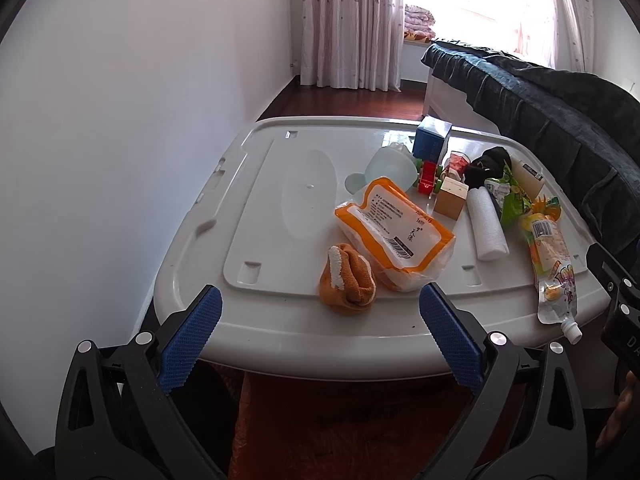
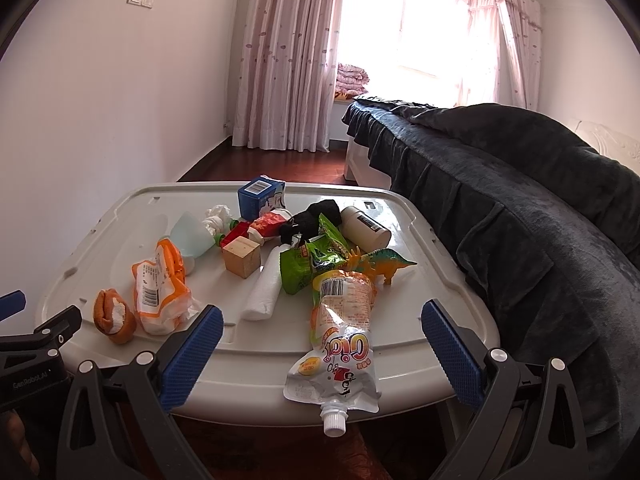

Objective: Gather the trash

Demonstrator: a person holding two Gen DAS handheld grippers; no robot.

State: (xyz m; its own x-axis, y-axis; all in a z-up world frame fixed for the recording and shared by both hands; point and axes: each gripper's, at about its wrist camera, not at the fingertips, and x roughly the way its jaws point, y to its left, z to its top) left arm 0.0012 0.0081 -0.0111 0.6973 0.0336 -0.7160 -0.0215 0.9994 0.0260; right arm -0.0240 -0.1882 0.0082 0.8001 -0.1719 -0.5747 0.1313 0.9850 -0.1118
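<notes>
A grey plastic lid (image 1: 280,320) (image 2: 248,384) serves as the table. On it lie an orange-and-white wipes pack (image 1: 394,232) (image 2: 158,292), an empty spouted drink pouch (image 1: 554,264) (image 2: 340,340) hanging over the near edge, a green snack wrapper (image 1: 510,200) (image 2: 316,264), a white foam roll (image 1: 488,224) (image 2: 266,284) and crumpled tissue (image 2: 218,216). My left gripper (image 1: 320,332) is open and empty just short of the near edge, before a rolled orange sock (image 1: 348,280) (image 2: 114,316). My right gripper (image 2: 322,344) is open and empty, its fingers either side of the pouch.
Also on the lid: a wooden block (image 2: 240,256), a blue carton (image 2: 260,196), a red toy (image 1: 428,174), a pale blue bowl (image 1: 390,168), a black sock (image 2: 312,216), a white bottle (image 2: 366,228), a toy dinosaur (image 2: 380,264). A dark-covered bed (image 2: 520,200) runs along the right.
</notes>
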